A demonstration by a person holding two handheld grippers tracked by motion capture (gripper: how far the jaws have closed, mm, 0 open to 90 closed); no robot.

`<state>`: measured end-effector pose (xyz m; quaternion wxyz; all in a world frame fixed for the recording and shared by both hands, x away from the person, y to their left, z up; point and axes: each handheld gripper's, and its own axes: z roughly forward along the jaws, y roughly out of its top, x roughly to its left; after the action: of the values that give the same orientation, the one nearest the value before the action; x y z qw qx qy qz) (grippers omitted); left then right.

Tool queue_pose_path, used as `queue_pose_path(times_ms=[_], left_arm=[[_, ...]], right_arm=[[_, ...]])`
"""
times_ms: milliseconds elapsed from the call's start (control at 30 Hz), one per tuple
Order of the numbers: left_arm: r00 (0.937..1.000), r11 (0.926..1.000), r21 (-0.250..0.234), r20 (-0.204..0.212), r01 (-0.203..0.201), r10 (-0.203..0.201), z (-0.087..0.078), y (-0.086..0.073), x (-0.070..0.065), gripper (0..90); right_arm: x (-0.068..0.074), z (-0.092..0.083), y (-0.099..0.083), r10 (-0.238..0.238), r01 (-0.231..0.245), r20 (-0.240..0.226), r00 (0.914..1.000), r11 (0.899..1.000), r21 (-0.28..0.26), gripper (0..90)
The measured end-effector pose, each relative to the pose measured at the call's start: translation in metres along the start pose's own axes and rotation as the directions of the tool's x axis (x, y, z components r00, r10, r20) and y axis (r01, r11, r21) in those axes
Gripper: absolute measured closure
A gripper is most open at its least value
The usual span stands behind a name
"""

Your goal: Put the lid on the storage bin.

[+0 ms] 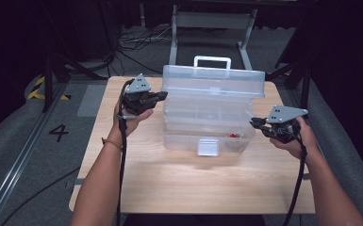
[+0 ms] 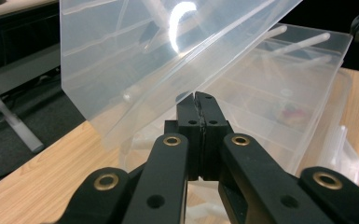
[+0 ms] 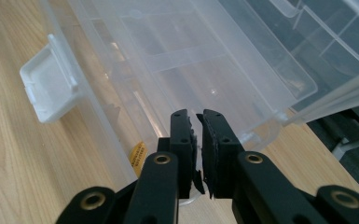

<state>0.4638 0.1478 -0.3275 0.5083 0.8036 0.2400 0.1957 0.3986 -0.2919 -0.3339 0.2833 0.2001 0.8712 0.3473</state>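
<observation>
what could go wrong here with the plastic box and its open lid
1. The lid of the clear plastic box stands raised; the left gripper, jaws shut, sits right at its edge, so a nudge might drop it shut.
2. The right gripper, jaws almost closed with nothing between them, is close to the box's right end; a push could slide the box across the table.
3. Small red things inside could spill if it tips.

Two tongs, one in each hand: the left tongs (image 1: pixel 162 96) and the right tongs (image 1: pixel 254 123). Between them one clear plastic box (image 1: pixel 210 117) with one raised lid (image 1: pixel 213 80), one white handle (image 1: pixel 211 61) and one front latch (image 1: pixel 208 146). One tabletop (image 1: pixel 188 181) beneath both tongs. One small red thing (image 1: pixel 234 135) lies inside the box, near the right tongs
</observation>
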Motion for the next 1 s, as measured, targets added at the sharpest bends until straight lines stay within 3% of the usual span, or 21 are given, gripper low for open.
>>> queue_pose_path(times_ms=[500, 833, 1000], left_arm=[[0.9992, 0.9977, 0.054, 0.001, -0.04, 0.04, -0.005, -0.016, -0.017, 90.0], [0.9987, 0.997, 0.06, 0.014, -0.049, 0.048, -0.008, -0.024, -0.025, 90.0], [0.998, 0.9941, 0.089, 0.018, -0.063, 0.061, -0.009, -0.03, -0.03, 90.0]], right_arm=[[0.002, -0.001, -0.025, 0.05, -0.05, 0.003, 0.9988, 0.998, 0.037, 82.8], [0.003, -0.002, -0.037, 0.081, -0.081, 0.002, 0.9967, 0.996, 0.044, 81.7], [0.004, -0.001, -0.042, 0.092, -0.092, -0.001, 0.9957, 0.995, 0.042, 81.3]])
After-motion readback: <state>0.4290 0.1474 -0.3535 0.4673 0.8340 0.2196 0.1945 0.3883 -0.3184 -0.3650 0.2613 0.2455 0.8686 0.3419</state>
